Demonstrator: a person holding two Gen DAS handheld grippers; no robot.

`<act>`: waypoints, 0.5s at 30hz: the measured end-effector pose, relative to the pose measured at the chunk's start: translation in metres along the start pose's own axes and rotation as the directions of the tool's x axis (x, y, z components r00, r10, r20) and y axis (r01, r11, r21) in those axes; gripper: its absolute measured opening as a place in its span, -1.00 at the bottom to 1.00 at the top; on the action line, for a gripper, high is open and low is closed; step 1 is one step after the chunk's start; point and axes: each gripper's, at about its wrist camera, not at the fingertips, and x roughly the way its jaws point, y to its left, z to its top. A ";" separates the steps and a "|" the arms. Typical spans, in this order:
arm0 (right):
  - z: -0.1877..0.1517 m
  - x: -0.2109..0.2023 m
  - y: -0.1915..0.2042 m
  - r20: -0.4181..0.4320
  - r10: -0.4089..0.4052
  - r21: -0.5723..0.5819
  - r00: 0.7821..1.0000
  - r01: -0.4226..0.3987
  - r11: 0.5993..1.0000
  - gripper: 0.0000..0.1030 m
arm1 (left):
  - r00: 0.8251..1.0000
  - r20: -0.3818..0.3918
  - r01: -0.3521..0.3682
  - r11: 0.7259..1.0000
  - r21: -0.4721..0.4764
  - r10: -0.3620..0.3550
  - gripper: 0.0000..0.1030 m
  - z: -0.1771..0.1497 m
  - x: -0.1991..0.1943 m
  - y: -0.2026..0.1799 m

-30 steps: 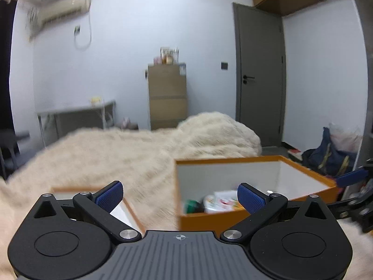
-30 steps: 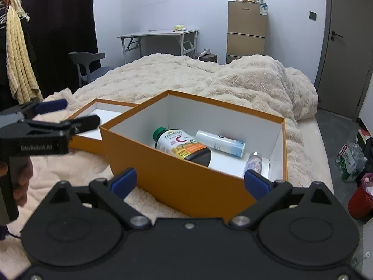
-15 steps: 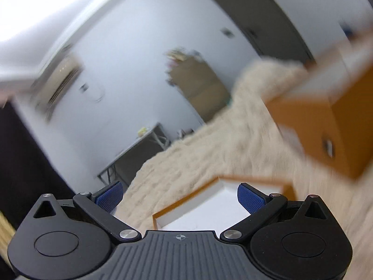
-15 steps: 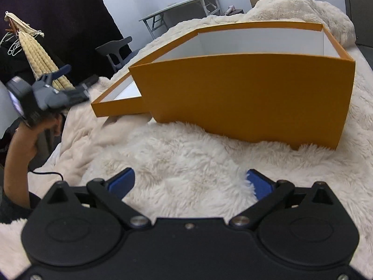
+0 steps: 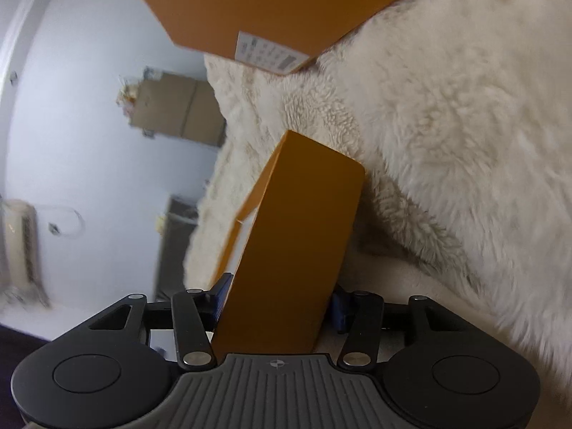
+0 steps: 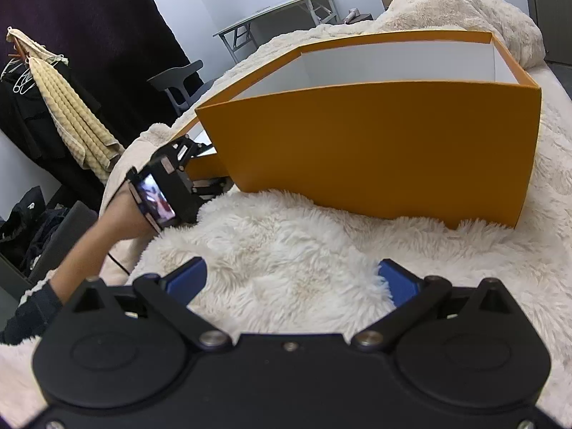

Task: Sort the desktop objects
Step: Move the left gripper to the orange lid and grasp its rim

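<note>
An orange box lid (image 5: 304, 214) lies on its side in the rolled left wrist view, one wall running between the jaws of my left gripper (image 5: 279, 302). Those jaws are closing, and both blue pads (image 5: 220, 296) touch the wall. The open orange box (image 5: 250, 7) stands just beyond the lid. In the right wrist view the same box (image 6: 375, 143) fills the middle, its contents hidden behind the near wall. My left gripper (image 6: 200, 169) clamps the lid at the box's left corner, held by a hand (image 6: 118, 214). My right gripper (image 6: 291, 279) hangs open over the blanket, nothing between its fingers.
A fluffy cream blanket (image 6: 286, 236) covers the bed under everything. At the left a knitted towel (image 6: 68, 107) hangs from a hanger, with a grey chair (image 6: 178, 82) behind it. A folding table (image 6: 279, 14) and a cabinet (image 5: 178, 111) stand by the far wall.
My left gripper has dropped, rolled onto its side and closed from wide open around the lid's wall. My right gripper sank low in front of the box, hiding the contents.
</note>
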 end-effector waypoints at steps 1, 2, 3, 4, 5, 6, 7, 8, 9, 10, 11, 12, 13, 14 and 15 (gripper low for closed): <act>0.000 0.000 -0.001 0.000 0.001 0.003 1.000 -0.001 1.000 1.00 | 0.999 0.016 -0.028 0.999 0.019 0.028 -0.12 -0.001 -0.006 0.002; 0.000 0.000 -0.001 -0.001 0.002 0.004 1.000 -0.002 1.000 0.99 | 0.996 0.054 -0.075 0.996 0.051 0.073 -0.13 -0.004 -0.016 0.007; 0.000 0.001 -0.001 -0.003 0.003 0.006 1.000 -0.003 1.000 1.00 | 0.987 0.118 -0.115 0.990 0.076 0.106 -0.13 -0.008 -0.028 0.016; 0.000 0.002 -0.001 -0.006 0.003 0.007 1.000 -0.003 1.000 1.00 | 0.980 0.165 -0.131 0.988 0.082 0.116 -0.13 -0.011 -0.036 0.022; 0.000 0.003 0.000 -0.007 0.003 0.007 1.000 -0.003 1.000 0.99 | 0.964 0.236 -0.149 0.986 0.078 0.127 -0.11 -0.015 -0.046 0.035; 0.000 0.004 0.000 -0.008 0.003 0.007 1.000 -0.003 1.000 1.00 | 0.952 0.269 -0.167 0.984 0.063 0.144 -0.09 -0.019 -0.051 0.051; 0.000 0.005 0.000 -0.009 0.004 0.007 1.000 -0.004 1.000 1.00 | 0.948 0.276 -0.181 0.981 0.065 0.157 -0.08 -0.021 -0.054 0.065; 0.000 0.005 -0.001 -0.009 0.004 0.008 1.000 -0.004 1.000 1.00 | 0.945 0.279 -0.196 0.978 0.071 0.169 -0.06 -0.024 -0.056 0.079; 0.000 0.005 -0.001 -0.008 0.006 0.012 1.000 -0.006 1.000 1.00 | 0.942 0.282 -0.210 0.975 0.078 0.180 -0.06 -0.027 -0.058 0.092; -0.001 0.005 -0.002 -0.007 0.008 0.017 1.000 -0.008 1.000 1.00 | 0.938 0.286 -0.229 0.969 0.087 0.196 -0.06 -0.028 -0.061 0.102; -0.001 0.006 -0.003 -0.006 0.010 0.021 1.000 -0.009 1.000 1.00 | 0.933 0.291 -0.251 0.963 0.098 0.213 -0.06 -0.029 -0.066 0.111; -0.001 0.006 -0.004 -0.005 0.011 0.025 1.000 -0.011 1.000 1.00 | 0.925 0.299 -0.283 0.951 0.123 0.236 -0.06 -0.030 -0.073 0.122; -0.001 0.006 -0.005 -0.005 0.012 0.027 1.000 -0.012 1.000 1.00 | 0.920 0.304 -0.300 0.944 0.138 0.248 -0.07 -0.028 -0.081 0.128; -0.001 0.006 -0.005 -0.005 0.013 0.030 1.000 -0.013 0.999 1.00 | 0.910 0.319 -0.326 0.933 0.156 0.264 -0.07 -0.028 -0.092 0.136; -0.001 0.006 -0.005 -0.005 0.014 0.031 1.000 -0.013 0.999 1.00 | 0.902 0.333 -0.342 0.926 0.162 0.275 -0.06 -0.028 -0.102 0.143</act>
